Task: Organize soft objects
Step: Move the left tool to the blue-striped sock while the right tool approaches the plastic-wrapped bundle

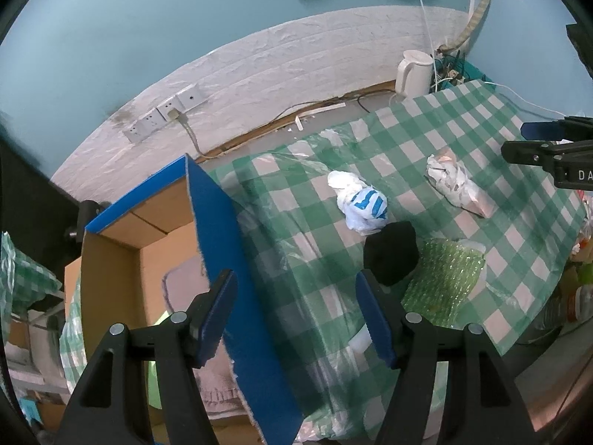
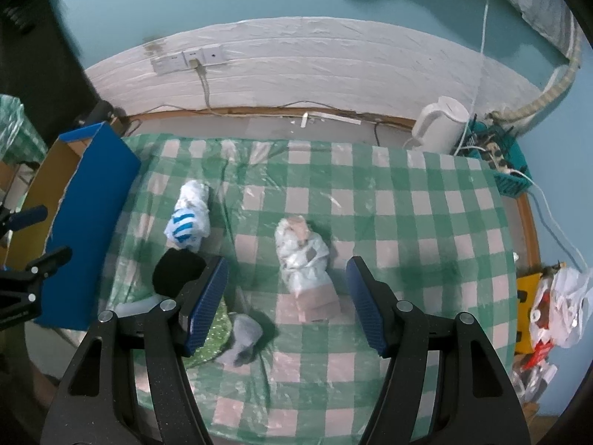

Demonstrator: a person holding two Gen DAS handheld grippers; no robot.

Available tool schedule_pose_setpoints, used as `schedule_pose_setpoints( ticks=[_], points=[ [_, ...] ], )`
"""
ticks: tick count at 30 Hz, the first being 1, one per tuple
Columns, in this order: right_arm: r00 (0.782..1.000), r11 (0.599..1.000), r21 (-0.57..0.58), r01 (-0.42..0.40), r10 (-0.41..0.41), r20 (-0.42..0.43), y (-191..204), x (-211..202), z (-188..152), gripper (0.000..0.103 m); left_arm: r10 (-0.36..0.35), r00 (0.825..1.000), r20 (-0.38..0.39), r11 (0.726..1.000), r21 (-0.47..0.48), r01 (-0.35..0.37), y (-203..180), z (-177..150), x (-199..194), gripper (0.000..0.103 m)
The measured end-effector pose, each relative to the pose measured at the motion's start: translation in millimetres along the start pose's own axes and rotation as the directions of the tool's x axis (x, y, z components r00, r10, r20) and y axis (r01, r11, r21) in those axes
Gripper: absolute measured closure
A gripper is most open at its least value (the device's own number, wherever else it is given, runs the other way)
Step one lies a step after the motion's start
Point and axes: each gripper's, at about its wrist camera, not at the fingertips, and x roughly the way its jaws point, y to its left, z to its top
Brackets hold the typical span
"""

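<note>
Over the checked cloth (image 2: 370, 204), both the left gripper (image 1: 296, 315) and right gripper (image 2: 287, 296) gape wide, empty; a white bundle (image 2: 302, 256) lies between the right one's fingers.

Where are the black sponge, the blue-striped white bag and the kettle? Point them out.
black sponge (image 1: 391, 252), left wrist view, centre of its top face
blue-striped white bag (image 2: 187, 226), right wrist view, on the striped part
kettle (image 2: 439, 122), right wrist view, middle of its body

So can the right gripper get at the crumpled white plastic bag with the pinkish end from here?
Probably yes: the right gripper is open, the crumpled white plastic bag lies between its fingers' line, nothing covering it.
</note>
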Motion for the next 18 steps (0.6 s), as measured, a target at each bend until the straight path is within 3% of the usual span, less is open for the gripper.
schedule_pose_setpoints(
  ticks=[18],
  points=[
    [0.998,1.0,0.025,0.004,-0.003,-0.07,-13,38,2,0.037,-0.058,0.996,-0.062,0.996,-0.065,0.054,-5,21,39,0.033]
  ],
)
